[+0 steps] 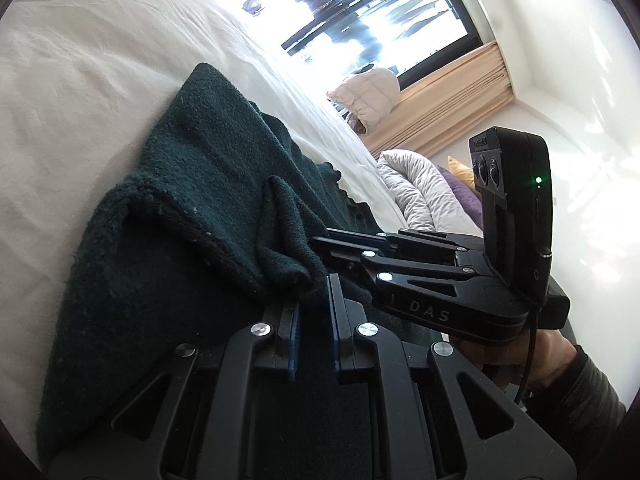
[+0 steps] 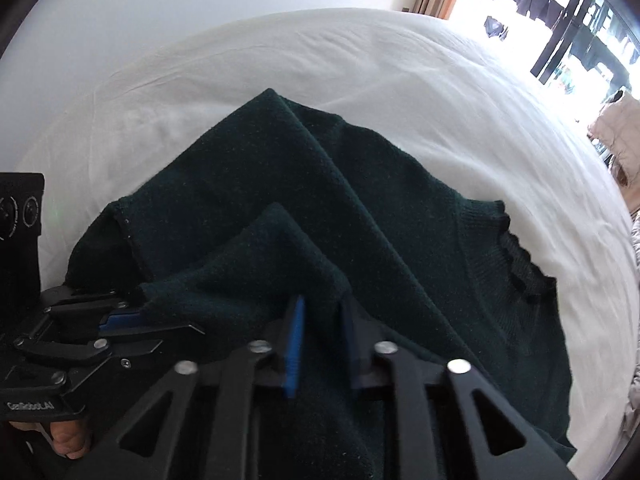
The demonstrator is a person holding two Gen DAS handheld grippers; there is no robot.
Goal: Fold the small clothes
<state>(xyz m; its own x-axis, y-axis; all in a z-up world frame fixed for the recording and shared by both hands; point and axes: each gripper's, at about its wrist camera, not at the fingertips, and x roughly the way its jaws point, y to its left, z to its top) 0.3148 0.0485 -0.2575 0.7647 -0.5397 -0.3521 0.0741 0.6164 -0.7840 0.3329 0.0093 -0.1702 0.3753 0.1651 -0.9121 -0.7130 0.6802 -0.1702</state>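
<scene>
A dark green knitted sweater [image 1: 200, 184] lies partly folded on a white bed; it also shows in the right wrist view [image 2: 360, 208]. My left gripper [image 1: 314, 288] pinches a raised fold of the sweater between its blue pads, and it shows in the right wrist view [image 2: 132, 312] at the lower left, shut on the fabric. My right gripper [image 2: 322, 308] grips the same raised fold a little to the right, and in the left wrist view [image 1: 326, 246] it is closed on the cloth. The sweater's ribbed collar [image 2: 520, 264] lies to the right.
The white bed sheet [image 1: 80, 80] spreads around the sweater and also shows in the right wrist view [image 2: 440, 80]. Padded jackets [image 1: 416, 192] and cushions lie beyond the bed, below a bright window [image 1: 360, 8] with beige curtains.
</scene>
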